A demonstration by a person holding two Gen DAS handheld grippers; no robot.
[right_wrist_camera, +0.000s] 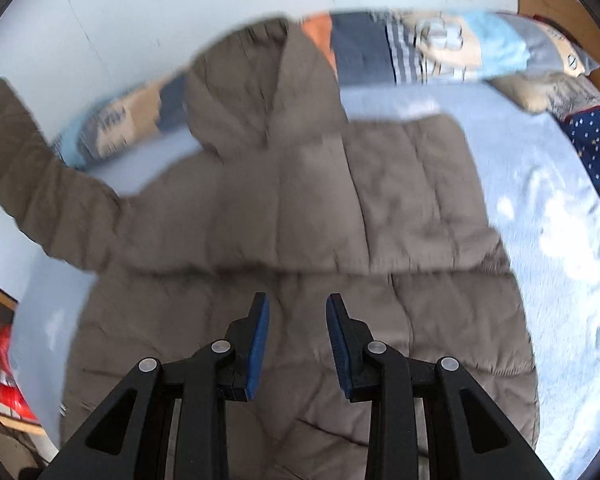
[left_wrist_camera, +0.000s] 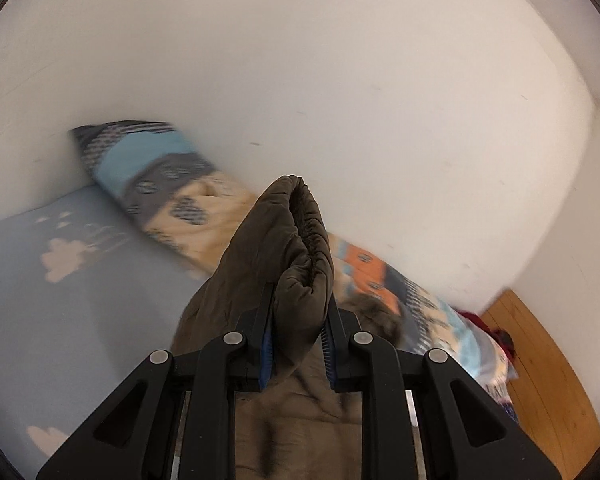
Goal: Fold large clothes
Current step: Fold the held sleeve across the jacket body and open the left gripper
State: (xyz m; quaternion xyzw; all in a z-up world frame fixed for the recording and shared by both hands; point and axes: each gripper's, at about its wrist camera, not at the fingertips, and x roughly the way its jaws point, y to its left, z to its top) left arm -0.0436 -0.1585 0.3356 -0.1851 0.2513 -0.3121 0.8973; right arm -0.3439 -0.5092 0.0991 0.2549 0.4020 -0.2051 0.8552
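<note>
So my left gripper has its jaws clamped tight on the elastic cuff end of a sleeve of the big brown quilted puffer jacket, and that sleeve is lifted up in front of the plain white wall, with the gathered cuff poking out past my fingertips. My right gripper is hovering over the jacket's lower half with its jaws apart and nothing between them; I can't tell if the tips are brushing the fabric or sitting just above it. The jacket itself is spread out back-up on the bed's light blue sheet with pale cloud prints, hood pointing toward the wall. From the right wrist view one sleeve sticks out to the left, raised off the sheet. Along the wall behind the hood there's a long patchwork bolster pillow in blue, orange, grey and cream, and over on the right a navy pillow with little stars. The left wrist view also catches a bit of wooden floor past the end of the bolster. Both views are kinda blurry, though.
</note>
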